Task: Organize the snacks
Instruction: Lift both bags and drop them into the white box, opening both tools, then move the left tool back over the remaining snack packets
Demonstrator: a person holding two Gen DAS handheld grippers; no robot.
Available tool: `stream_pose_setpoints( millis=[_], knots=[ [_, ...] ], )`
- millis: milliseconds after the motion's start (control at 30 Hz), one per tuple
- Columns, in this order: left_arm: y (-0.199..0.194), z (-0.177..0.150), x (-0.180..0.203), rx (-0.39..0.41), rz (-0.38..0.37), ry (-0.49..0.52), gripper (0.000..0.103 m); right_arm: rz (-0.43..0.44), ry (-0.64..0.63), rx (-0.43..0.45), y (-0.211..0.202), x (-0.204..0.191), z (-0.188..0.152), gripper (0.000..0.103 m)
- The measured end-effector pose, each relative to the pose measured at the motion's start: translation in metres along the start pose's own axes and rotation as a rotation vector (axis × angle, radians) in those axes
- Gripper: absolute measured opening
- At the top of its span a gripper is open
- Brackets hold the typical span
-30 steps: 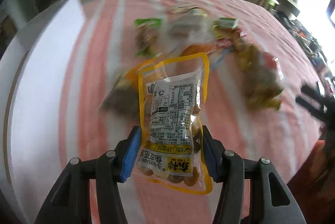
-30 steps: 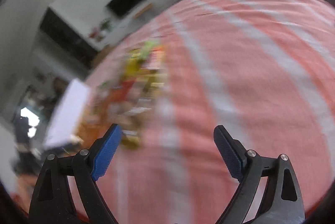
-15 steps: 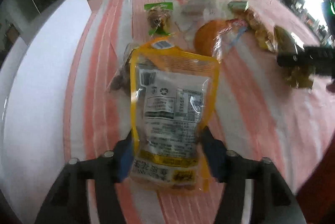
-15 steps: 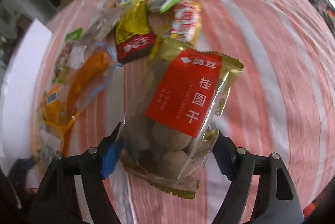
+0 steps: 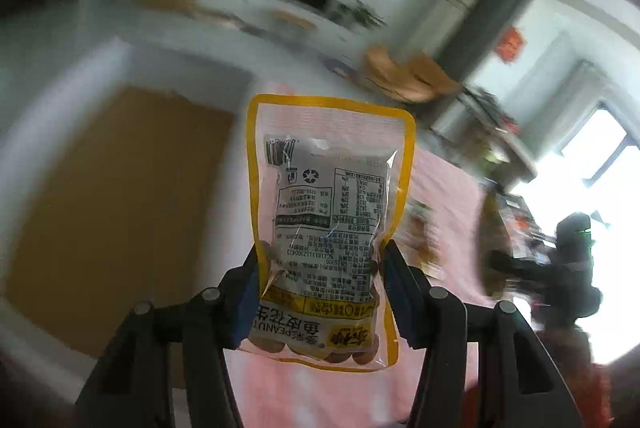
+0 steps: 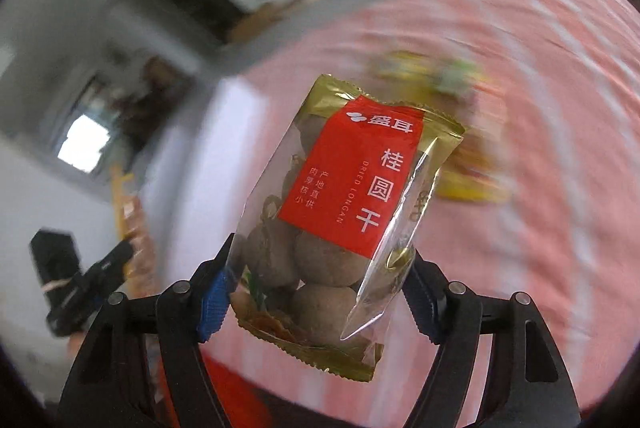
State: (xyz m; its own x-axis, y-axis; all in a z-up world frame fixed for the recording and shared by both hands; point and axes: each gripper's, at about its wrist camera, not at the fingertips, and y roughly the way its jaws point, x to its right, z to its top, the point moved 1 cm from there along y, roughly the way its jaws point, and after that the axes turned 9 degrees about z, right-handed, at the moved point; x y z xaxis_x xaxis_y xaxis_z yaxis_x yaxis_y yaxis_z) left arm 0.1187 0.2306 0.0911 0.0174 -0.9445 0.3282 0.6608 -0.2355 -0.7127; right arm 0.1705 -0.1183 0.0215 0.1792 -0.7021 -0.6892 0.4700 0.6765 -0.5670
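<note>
My left gripper (image 5: 320,292) is shut on a yellow-edged peanut bag (image 5: 328,203), held upright in the air with its printed back toward the camera. My right gripper (image 6: 316,292) is shut on a clear and gold dried longan bag (image 6: 340,211) with a red label, also lifted off the table. The other gripper shows in each view: the right one (image 5: 560,268) at the right of the left wrist view, the left one (image 6: 80,288) at the lower left of the right wrist view. Blurred snack packets (image 6: 448,99) lie on the pink striped tablecloth (image 6: 540,147) behind the longan bag.
A white box with a brown cardboard bottom (image 5: 112,195) lies to the left of the peanut bag. In the right wrist view its white wall (image 6: 208,163) stands at the left of the table. Room furniture and a bright window (image 5: 580,163) are beyond.
Both bags have been raised off the table and both views swung left toward the white box. The right gripper, empty a second ago, closed on the longan bag.
</note>
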Motion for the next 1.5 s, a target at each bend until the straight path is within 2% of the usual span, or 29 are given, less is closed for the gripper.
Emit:
stream_pose_setpoints(
  millis=[100, 167, 200, 233, 267, 333, 400, 467, 533, 600, 667, 733, 800, 833, 933, 1033, 1067, 1100, 1133, 1233, 1300, 1400, 1500],
  knots=[
    [-0.019, 0.019, -0.057, -0.001, 0.120, -0.052, 0.059, 0.143, -0.107, -0.063, 0.053, -0.092, 0.012, 0.077],
    [-0.022, 0.024, -0.095, -0.016, 0.223, -0.095, 0.074, 0.203, -0.169, -0.105, 0.089, -0.147, 0.012, 0.079],
    [-0.020, 0.025, -0.105, -0.023, 0.249, -0.105, 0.080, 0.226, -0.205, -0.126, 0.113, -0.175, 0.010, 0.080],
    [-0.018, 0.026, -0.119, -0.035, 0.279, -0.123, 0.090, 0.235, -0.223, -0.141, 0.130, -0.192, 0.009, 0.082],
    [-0.016, 0.026, -0.132, -0.040, 0.309, -0.147, 0.094, 0.253, -0.237, -0.170, 0.155, -0.210, 0.008, 0.085],
    [-0.016, 0.018, -0.151, -0.032, 0.366, -0.184, 0.094, 0.246, -0.239, -0.235, 0.198, -0.229, 0.005, 0.086],
    [-0.021, 0.010, -0.158, 0.003, 0.383, -0.205, 0.094, 0.240, -0.241, -0.200, 0.203, -0.230, 0.002, 0.087],
    [-0.027, 0.003, -0.154, 0.033, 0.368, -0.206, 0.094, 0.242, -0.251, -0.124, 0.190, -0.216, 0.002, 0.087],
    [-0.030, -0.010, -0.133, 0.054, 0.325, -0.173, 0.094, 0.219, -0.270, -0.094, 0.176, -0.194, 0.001, 0.087],
    [-0.031, -0.023, -0.092, 0.072, 0.237, -0.100, 0.094, 0.134, -0.314, -0.052, 0.153, -0.160, -0.002, 0.087],
    [-0.026, -0.035, -0.052, 0.068, 0.153, -0.024, 0.098, 0.009, -0.351, 0.004, 0.127, -0.116, -0.014, 0.087],
    [-0.011, -0.061, -0.003, 0.043, 0.081, 0.057, 0.099, -0.141, -0.370, 0.053, 0.105, -0.065, -0.027, 0.087],
    [0.006, -0.086, 0.034, 0.007, 0.048, 0.098, 0.099, -0.317, -0.351, 0.096, 0.083, 0.000, -0.041, 0.087],
    [0.022, -0.095, 0.052, -0.016, 0.040, 0.111, 0.099, -0.377, -0.332, 0.107, 0.074, 0.026, -0.047, 0.086],
    [0.079, -0.119, 0.093, -0.094, 0.071, 0.149, 0.099, -0.535, -0.240, 0.132, 0.036, 0.108, -0.071, 0.086],
    [0.132, -0.129, 0.113, -0.125, 0.154, 0.188, 0.099, -0.617, -0.191, 0.179, 0.006, 0.157, -0.083, 0.088],
    [0.144, -0.127, 0.114, -0.127, 0.179, 0.194, 0.098, -0.589, -0.116, 0.196, -0.007, 0.172, -0.083, 0.087],
    [0.155, -0.124, 0.110, -0.134, 0.196, 0.192, 0.098, -0.543, -0.091, 0.239, -0.017, 0.175, -0.081, 0.087],
    [0.169, -0.121, 0.108, -0.143, 0.210, 0.189, 0.098, -0.535, -0.094, 0.272, -0.025, 0.171, -0.078, 0.086],
    [0.201, -0.118, 0.098, -0.134, 0.277, 0.188, 0.098, -0.623, -0.159, 0.291, -0.025, 0.167, -0.068, 0.086],
    [0.214, -0.114, 0.096, -0.118, 0.320, 0.205, 0.098, -0.622, -0.169, 0.273, -0.010, 0.171, -0.060, 0.086],
    [0.218, -0.114, 0.092, -0.080, 0.322, 0.233, 0.099, -0.638, -0.146, 0.193, 0.004, 0.179, -0.062, 0.086],
    [0.217, -0.115, 0.091, -0.066, 0.318, 0.236, 0.099, -0.643, -0.158, 0.163, 0.007, 0.176, -0.061, 0.088]
  ],
)
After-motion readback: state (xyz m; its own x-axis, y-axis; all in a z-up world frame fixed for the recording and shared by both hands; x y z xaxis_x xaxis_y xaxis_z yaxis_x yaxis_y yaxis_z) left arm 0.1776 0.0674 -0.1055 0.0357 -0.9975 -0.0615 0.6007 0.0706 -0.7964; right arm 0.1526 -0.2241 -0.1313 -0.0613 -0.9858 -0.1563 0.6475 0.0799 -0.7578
